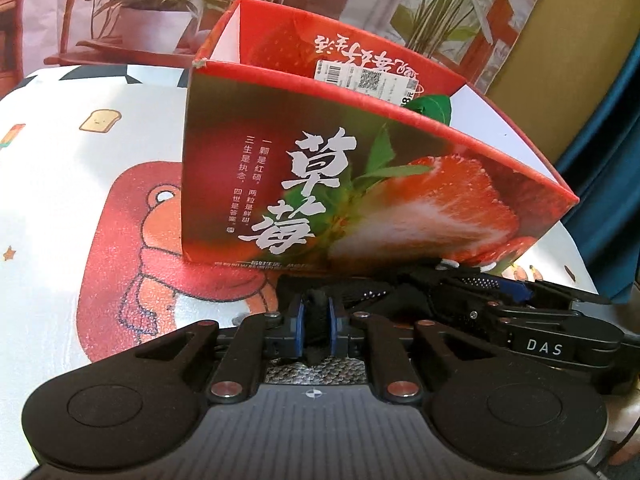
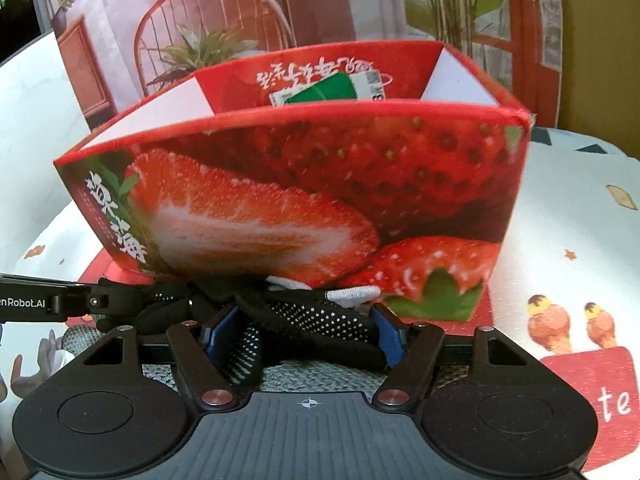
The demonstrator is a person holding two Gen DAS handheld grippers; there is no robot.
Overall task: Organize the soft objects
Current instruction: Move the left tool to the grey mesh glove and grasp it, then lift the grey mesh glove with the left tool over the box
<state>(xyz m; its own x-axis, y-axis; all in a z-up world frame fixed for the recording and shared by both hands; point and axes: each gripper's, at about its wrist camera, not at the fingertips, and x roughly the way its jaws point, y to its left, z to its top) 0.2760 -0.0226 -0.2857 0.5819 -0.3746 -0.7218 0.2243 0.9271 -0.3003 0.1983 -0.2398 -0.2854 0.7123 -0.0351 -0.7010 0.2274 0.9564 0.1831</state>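
Note:
An open red strawberry-print box (image 1: 360,184) stands on the table just beyond both grippers; it also fills the right wrist view (image 2: 320,184). My left gripper (image 1: 317,330) is shut on a black dotted fabric piece (image 1: 318,320), a glove or sock. My right gripper (image 2: 304,336) has its jaws apart with more of the black dotted fabric (image 2: 320,316) lying between its blue pads (image 2: 386,334). The right gripper also shows in the left wrist view (image 1: 500,284). A green item (image 2: 324,88) shows inside the box.
A cartoon-print tablecloth (image 1: 80,200) covers the table. Potted plants (image 1: 156,12) and a printed backdrop stand behind the box. The table edge curves off on the right (image 1: 580,272).

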